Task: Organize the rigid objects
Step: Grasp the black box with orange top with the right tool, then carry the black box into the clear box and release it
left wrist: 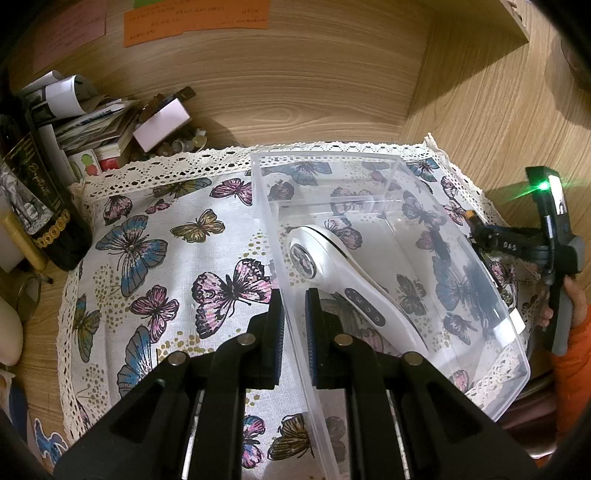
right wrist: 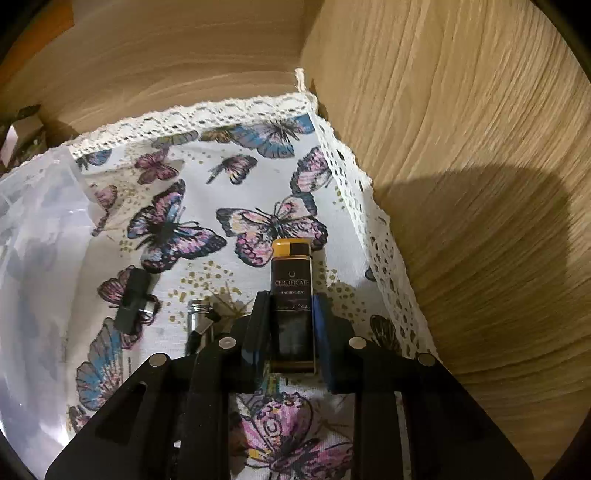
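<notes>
A clear plastic box (left wrist: pixel 480 295) stands on the butterfly cloth (left wrist: pixel 166 266). A white handheld device (left wrist: pixel 340 280) lies inside it. My left gripper (left wrist: pixel 294 306) is shut on the box's left wall, one finger inside and one outside. My right gripper (right wrist: pixel 290 314) is shut on a black and gold lighter (right wrist: pixel 292 295) and holds it just above the cloth (right wrist: pixel 221 206), right of the box (right wrist: pixel 33 258). The right gripper also shows in the left wrist view (left wrist: pixel 476 229), beyond the box's right wall. A small black clip (right wrist: pixel 131 299) and a small metal piece (right wrist: pixel 197 321) lie on the cloth.
Wooden walls (left wrist: pixel 295 92) close the back and the right side (right wrist: pixel 461 184). At the back left are a dark bottle (left wrist: pixel 40 206), a pile of papers and cards (left wrist: pixel 85 122) and a white box (left wrist: pixel 162 122). Orange notes (left wrist: pixel 195 18) hang on the back wall.
</notes>
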The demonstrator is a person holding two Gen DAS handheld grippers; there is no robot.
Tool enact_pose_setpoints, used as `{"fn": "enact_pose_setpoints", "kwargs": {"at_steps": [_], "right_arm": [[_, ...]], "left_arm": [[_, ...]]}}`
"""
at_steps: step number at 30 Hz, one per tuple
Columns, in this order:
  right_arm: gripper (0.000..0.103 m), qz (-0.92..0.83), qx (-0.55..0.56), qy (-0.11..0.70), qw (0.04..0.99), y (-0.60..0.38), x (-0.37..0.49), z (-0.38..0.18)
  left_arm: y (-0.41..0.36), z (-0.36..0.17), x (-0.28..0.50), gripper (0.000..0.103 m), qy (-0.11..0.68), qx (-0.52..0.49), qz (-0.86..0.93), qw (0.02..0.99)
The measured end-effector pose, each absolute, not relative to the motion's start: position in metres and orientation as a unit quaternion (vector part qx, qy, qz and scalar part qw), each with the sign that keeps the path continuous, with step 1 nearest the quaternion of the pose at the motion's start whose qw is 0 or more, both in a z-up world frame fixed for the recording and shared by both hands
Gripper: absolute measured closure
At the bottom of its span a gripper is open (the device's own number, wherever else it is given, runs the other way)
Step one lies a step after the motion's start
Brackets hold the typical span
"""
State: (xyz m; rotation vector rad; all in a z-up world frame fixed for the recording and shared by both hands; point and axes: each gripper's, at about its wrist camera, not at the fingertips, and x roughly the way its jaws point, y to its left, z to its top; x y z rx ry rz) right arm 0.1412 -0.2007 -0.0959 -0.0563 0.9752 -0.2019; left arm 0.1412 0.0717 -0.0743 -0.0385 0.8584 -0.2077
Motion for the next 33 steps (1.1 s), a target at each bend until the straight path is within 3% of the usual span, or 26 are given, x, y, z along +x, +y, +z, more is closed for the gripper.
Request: {"fn": "enact_pose_setpoints", "kwargs": {"at_steps": [16,33], "right_arm": [[0.081,0.032,-0.041,0.375,0.925,-0.128,0.114,-0.012],[0.081,0.156,-0.094,0.412,0.893,-0.052,0.121,-0.047]], "left_arm": [[0.071,-0.074,0.142,0.092,0.416,-0.019,-0.101,0.904],[0.074,-0.074,0.139,0.093,0.417,-0.021,-0.102,0.903]]}}
